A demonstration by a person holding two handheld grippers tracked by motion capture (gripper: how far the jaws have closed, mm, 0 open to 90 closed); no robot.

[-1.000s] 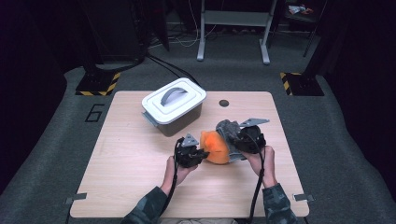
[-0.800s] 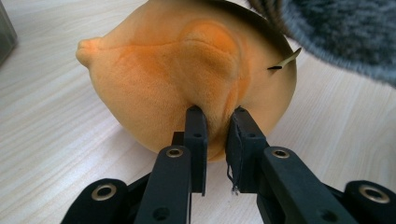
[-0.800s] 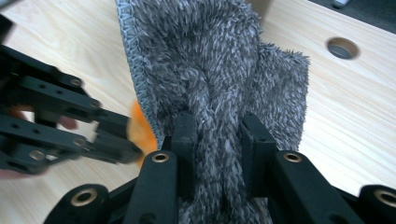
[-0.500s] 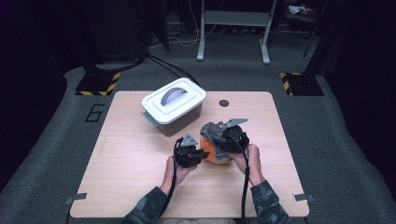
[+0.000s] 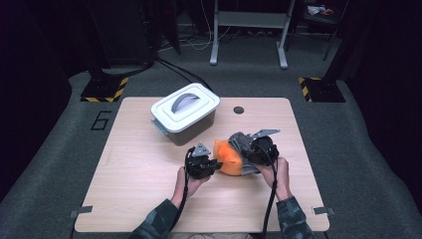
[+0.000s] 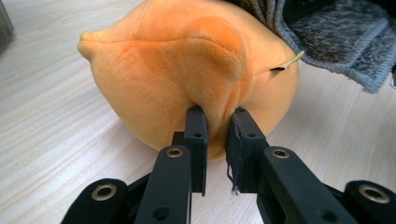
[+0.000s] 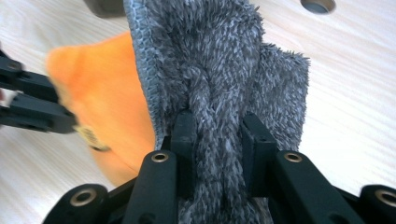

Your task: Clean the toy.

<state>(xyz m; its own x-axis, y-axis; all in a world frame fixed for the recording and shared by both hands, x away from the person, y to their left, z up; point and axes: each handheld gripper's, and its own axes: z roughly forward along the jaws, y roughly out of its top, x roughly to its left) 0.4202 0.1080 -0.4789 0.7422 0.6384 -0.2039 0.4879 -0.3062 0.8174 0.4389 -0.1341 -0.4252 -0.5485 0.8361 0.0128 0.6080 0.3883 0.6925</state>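
Observation:
An orange plush toy [image 5: 228, 156] lies on the wooden table [image 5: 139, 169], right of centre, with a grey fuzzy cloth [image 5: 241, 142] draped over its right side. My left gripper [image 5: 215, 163] comes from the toy's left and is shut on a fold of the orange plush [image 6: 187, 70]. My right gripper [image 5: 247, 151] sits on the toy's right and is shut on a bunched ridge of the grey cloth [image 7: 219, 70]. In the right gripper view the plush [image 7: 107, 98] shows to the left, with the left gripper's black jaws touching it. A small tag [image 6: 287, 63] sticks out of the plush near the cloth [image 6: 336, 37].
A grey bin with a white lid and grey handle [image 5: 186, 111] stands behind the toy at the table's back centre. A round hole [image 5: 239, 110] sits in the tabletop near the back edge. The table's left half and front strip are bare wood.
Both grippers and the toy with the cloth shifted slightly left and toward the front edge. The right gripper turned, bringing the cloth further over the plush.

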